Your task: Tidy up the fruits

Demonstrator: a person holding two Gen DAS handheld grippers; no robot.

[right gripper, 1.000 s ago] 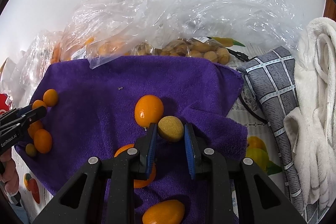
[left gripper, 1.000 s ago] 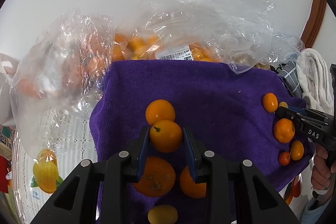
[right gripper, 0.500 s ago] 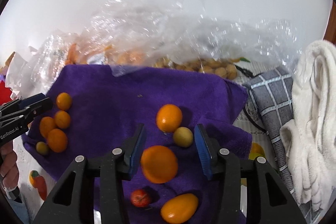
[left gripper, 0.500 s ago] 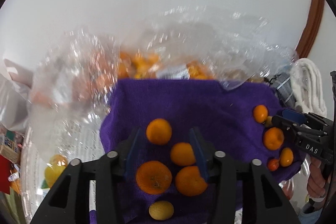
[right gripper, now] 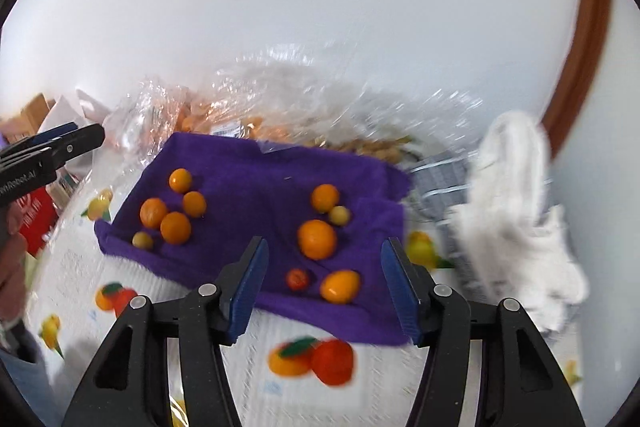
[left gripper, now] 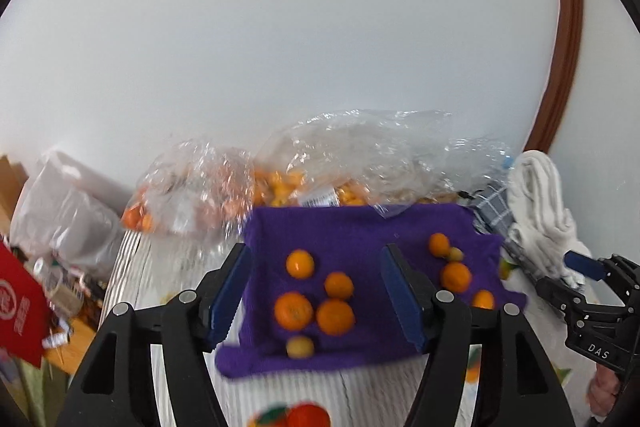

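A purple cloth (left gripper: 360,227) (right gripper: 256,179) lies on the table with two groups of fruit. The left group (left gripper: 316,299) (right gripper: 172,215) has several oranges and one small yellow fruit (left gripper: 300,346). The right group (right gripper: 320,239) (left gripper: 454,273) has oranges, a small yellow fruit (right gripper: 340,215), a small red fruit (right gripper: 298,279) and an oval orange fruit (right gripper: 340,286). My left gripper (left gripper: 316,299) is open and empty, raised in front of the left group. My right gripper (right gripper: 324,291) is open and empty, raised in front of the right group.
Clear plastic bags of fruit (left gripper: 320,175) (right gripper: 280,107) lie behind the cloth against the white wall. A white towel (right gripper: 520,207) and grey checked cloth (right gripper: 444,179) lie at right. The tablecloth (right gripper: 308,355) has fruit prints. A red packet (left gripper: 20,311) is at left.
Both grippers let go of their fruit, opened wide and pulled back and up from the cloth. The released orange and the small yellow fruit now rest in their groups.
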